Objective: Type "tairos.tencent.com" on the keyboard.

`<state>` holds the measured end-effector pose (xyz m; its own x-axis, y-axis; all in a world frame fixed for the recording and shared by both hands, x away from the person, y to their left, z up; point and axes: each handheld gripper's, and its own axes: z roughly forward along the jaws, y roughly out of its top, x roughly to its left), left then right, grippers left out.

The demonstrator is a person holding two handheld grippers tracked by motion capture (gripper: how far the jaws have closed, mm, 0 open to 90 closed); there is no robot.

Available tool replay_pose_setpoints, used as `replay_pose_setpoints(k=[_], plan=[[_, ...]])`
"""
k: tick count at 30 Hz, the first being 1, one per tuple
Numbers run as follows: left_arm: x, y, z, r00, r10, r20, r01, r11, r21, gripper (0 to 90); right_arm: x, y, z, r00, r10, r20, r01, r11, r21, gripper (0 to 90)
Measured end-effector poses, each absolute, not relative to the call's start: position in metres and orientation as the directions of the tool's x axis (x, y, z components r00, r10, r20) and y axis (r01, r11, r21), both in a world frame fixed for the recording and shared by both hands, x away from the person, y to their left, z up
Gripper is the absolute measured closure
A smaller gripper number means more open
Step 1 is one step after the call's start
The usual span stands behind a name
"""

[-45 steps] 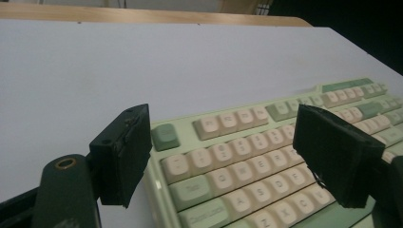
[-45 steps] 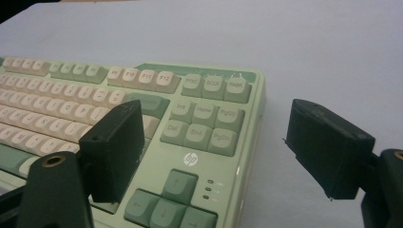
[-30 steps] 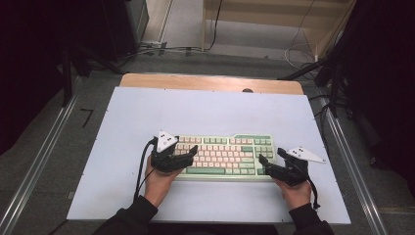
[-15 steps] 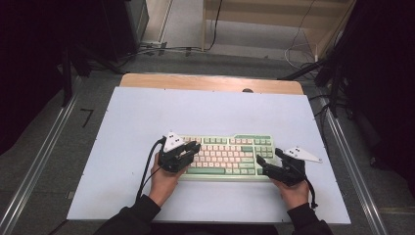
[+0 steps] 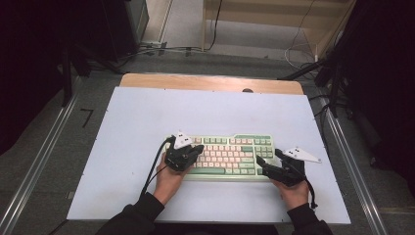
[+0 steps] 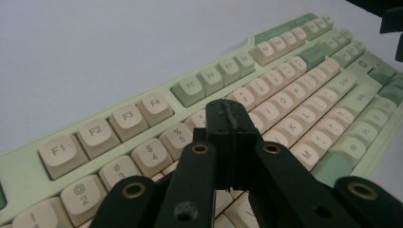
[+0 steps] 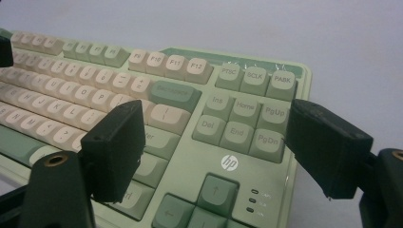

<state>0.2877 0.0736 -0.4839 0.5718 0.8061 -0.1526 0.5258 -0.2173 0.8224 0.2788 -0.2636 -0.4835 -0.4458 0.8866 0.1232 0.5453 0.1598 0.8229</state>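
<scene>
Left gripper (image 6: pixel 228 118) over the keyboard (image 5: pixel 230 156) — jaws just closing, now pressed together, nothing between. Right gripper (image 7: pixel 214 147) spread wide above the arrow keys (image 7: pixel 216 192) — empty.

In my left tool (image 6: pixel 227 122) view, the closed jaws covered several keys in the middle rows of the keyboard (image 6: pixel 285 90), and the bottom edge cut off its nearest row. In my right tool (image 7: pixel 214 147) view, the legend on the wide green key was too blurred to read, and the lower arrow keys ran off frame.
</scene>
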Motion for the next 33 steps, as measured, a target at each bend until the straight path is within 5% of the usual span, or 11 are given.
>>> replay_pose_setpoints(k=[33], plan=[[0.2962,0.0688,-0.4929,0.557,0.817,-0.151,0.579,-0.251,0.776,90.0,0.2781,-0.264,-0.4853,-0.447,0.885,0.128,0.552,0.16,0.818,19.2]])
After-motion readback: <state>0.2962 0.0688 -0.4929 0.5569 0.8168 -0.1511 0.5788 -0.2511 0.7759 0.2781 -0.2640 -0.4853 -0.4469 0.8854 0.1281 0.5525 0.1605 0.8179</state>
